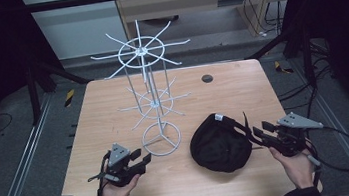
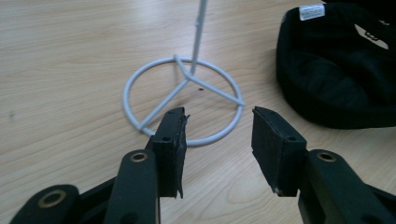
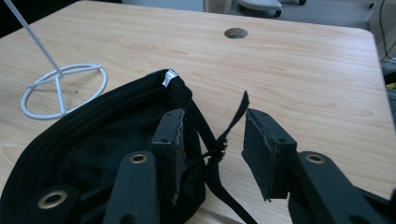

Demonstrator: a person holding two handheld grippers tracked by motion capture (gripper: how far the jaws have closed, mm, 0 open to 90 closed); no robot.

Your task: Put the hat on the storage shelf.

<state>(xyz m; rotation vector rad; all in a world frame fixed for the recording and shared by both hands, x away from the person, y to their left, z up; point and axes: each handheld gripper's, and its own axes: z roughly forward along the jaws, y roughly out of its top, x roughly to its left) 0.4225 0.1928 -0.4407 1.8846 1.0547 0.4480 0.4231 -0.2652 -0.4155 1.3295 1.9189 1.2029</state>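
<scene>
Lower left, my left hand-held gripper (image 1: 145,158) gapes half-open, empty, before the wire stand (image 1: 161,139); lower centre-right on the table (image 1: 112,100) lies the black cap (image 1: 220,144), soft, light, floppy; my right hand-held gripper (image 3: 212,140), half-open, straddles its strap (image 3: 233,122) without pinching; I'd grip the firmer rim.

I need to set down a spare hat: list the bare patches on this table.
Free: table right far part around the round hole; left side beside the white wire rack; near edge between both hands. Crowded: middle, between rack base and black cap, with both grippers close.
</scene>
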